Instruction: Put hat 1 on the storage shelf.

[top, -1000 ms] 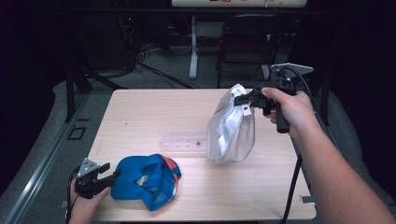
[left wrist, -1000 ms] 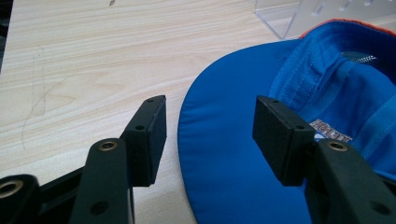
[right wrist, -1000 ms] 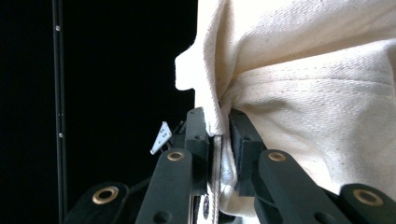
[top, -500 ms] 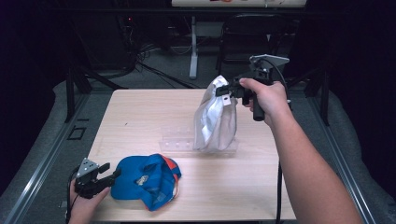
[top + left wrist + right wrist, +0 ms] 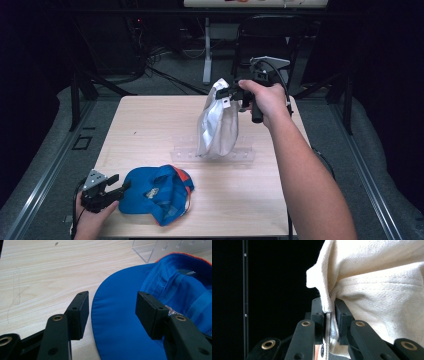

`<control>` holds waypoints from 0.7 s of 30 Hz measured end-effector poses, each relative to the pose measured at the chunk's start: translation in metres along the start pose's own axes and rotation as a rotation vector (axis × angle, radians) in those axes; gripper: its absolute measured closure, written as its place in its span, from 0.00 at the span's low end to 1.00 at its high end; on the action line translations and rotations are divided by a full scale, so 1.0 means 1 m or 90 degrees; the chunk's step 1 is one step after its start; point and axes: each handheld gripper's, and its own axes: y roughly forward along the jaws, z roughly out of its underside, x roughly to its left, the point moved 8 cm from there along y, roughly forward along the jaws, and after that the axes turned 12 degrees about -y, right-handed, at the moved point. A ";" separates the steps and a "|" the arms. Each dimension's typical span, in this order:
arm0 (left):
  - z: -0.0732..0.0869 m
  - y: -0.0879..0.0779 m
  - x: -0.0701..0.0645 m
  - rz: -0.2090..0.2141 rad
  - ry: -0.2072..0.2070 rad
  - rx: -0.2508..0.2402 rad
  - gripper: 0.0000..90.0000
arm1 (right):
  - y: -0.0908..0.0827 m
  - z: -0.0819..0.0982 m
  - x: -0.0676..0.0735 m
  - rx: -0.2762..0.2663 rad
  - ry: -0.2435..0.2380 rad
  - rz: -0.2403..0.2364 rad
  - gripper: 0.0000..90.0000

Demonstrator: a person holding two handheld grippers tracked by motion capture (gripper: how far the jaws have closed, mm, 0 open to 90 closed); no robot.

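Observation:
A cream-white cloth item [image 5: 217, 132] hangs in the air at the table's back right, its lower end just over a clear plastic rack [image 5: 240, 156]. My right gripper [image 5: 222, 94] is shut on its top edge. In the right gripper view the pads pinch a seamed fold of the cloth [image 5: 382, 285] at the right gripper [image 5: 329, 312]. A blue cap [image 5: 157, 192] with orange trim lies at the front left. My left gripper [image 5: 120, 186] stands open at its brim. In the left gripper view the blue cap [image 5: 120, 335] brim edge lies between the left gripper [image 5: 112, 312] jaws, unpressed.
The light wooden table [image 5: 150, 125] has bare surface at the back left. The clear rack [image 5: 155, 250] lies flat across the middle. A chair and table legs stand in the dark behind the far edge. The person's right forearm reaches over the table's right side.
My right gripper has carried the white cloth leftwards from the table's right edge to above the clear rack. The left gripper and blue cap have stayed put.

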 end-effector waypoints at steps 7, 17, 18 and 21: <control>0.000 0.001 -0.001 0.003 -0.002 -0.002 0.50 | 0.013 -0.006 0.001 -0.001 0.007 0.005 0.89; -0.001 0.001 -0.002 0.006 -0.003 -0.008 0.50 | 0.029 -0.010 0.001 0.001 0.010 0.013 0.89; -0.001 0.001 -0.002 0.007 -0.003 -0.008 0.50 | 0.030 -0.011 0.001 0.000 0.015 0.016 0.89; -0.001 0.002 -0.002 0.008 -0.001 -0.007 0.50 | 0.033 -0.013 0.001 -0.006 0.018 0.015 0.89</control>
